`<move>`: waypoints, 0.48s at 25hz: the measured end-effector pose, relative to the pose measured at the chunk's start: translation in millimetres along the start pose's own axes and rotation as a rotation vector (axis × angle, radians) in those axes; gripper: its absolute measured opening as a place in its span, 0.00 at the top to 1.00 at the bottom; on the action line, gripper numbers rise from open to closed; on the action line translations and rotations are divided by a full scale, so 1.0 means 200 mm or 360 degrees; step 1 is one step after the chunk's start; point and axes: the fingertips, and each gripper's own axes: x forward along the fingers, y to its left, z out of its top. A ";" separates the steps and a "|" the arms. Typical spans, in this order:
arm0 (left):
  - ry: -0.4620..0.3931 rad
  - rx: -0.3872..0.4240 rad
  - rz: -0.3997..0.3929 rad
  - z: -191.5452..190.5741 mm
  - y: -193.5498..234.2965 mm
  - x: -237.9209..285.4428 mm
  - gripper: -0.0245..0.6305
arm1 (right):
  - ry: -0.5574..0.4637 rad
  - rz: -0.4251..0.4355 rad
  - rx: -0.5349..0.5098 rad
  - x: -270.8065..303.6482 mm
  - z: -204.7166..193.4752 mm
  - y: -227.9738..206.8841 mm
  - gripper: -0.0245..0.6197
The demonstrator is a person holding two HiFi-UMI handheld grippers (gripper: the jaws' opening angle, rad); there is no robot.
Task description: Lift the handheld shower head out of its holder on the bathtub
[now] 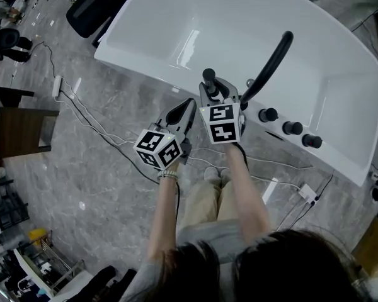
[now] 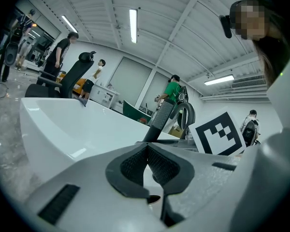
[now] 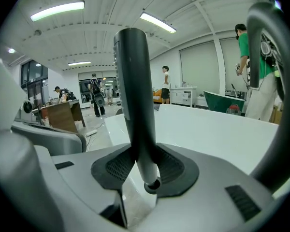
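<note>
The black handheld shower head (image 3: 134, 95) stands upright between my right gripper's (image 3: 144, 164) pads, which press on its lower handle. Its bottom end hangs bare below the pads. In the head view the shower head (image 1: 209, 77) sticks up from the right gripper (image 1: 214, 93) over the near rim of the white bathtub (image 1: 176, 74). My left gripper (image 1: 189, 107) sits just to its left, shut with nothing in it; its dark pads meet (image 2: 146, 154). From there the shower head (image 2: 164, 116) shows ahead, beside the right gripper's marker cube (image 2: 217, 134).
A black curved faucet spout (image 1: 272, 61) arches over the tub right of the grippers, with three black knobs (image 1: 292, 128) on the rim. Cables (image 1: 94, 121), a power strip (image 1: 57, 88), a black office chair (image 1: 91, 5) and a wooden cabinet (image 1: 19, 131) lie on the grey floor at left.
</note>
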 end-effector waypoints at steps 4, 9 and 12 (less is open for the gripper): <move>-0.0011 -0.0003 0.0018 0.08 -0.01 -0.04 0.96 | -0.0007 0.0005 -0.0007 -0.05 0.08 0.02 0.75; -0.0031 -0.0001 0.0038 0.18 -0.03 -0.09 0.96 | -0.0020 0.0016 -0.0032 -0.11 0.18 0.04 0.75; -0.0053 -0.0001 0.0031 0.24 -0.05 -0.10 0.96 | -0.0028 0.0027 -0.0044 -0.14 0.24 0.06 0.75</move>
